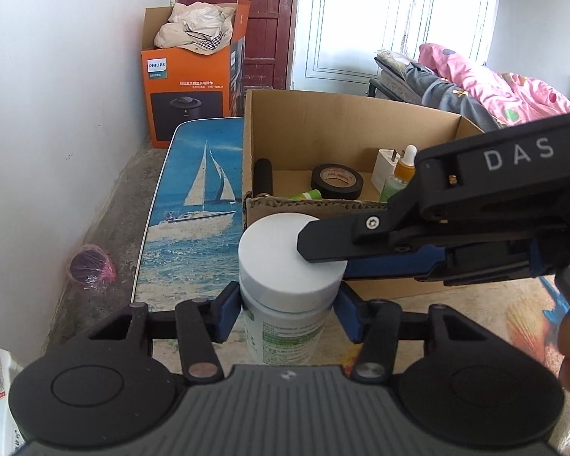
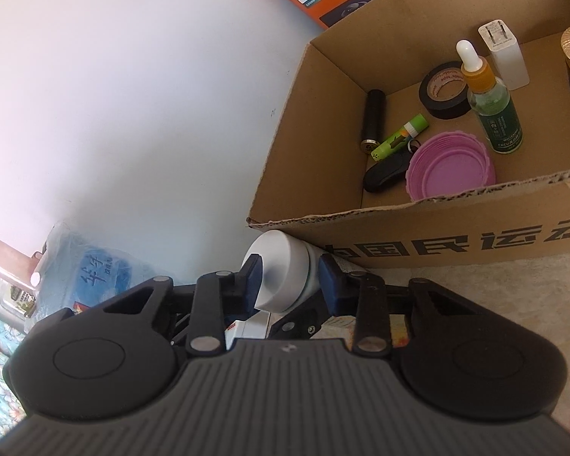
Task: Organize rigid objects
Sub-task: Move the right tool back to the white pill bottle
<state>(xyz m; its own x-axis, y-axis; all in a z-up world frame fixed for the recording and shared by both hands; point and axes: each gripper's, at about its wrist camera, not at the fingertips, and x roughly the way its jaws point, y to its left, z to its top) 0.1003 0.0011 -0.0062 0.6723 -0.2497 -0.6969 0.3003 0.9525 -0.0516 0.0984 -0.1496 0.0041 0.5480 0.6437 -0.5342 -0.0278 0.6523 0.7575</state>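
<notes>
A white-capped bottle with a green label [image 1: 288,292] stands on the table in front of the cardboard box [image 1: 323,114]. My left gripper [image 1: 288,311] is shut on the bottle's body just below the cap. My right gripper [image 2: 288,277] comes from the right and grips the white cap [image 2: 281,269]; it also shows in the left wrist view [image 1: 323,247], with its upper finger lying over the cap. The box [image 2: 456,239] holds a dropper bottle [image 2: 490,110], black tape roll [image 2: 444,89], white charger [image 2: 503,53], pink lid [image 2: 450,167] and green tube [image 2: 399,135].
An orange Philips box [image 1: 186,87] stands behind the table by the white wall. The table has a sailboat print [image 1: 197,197]. A water jug [image 2: 95,269] stands at the left. A bed with pink bedding [image 1: 494,79] is at the right.
</notes>
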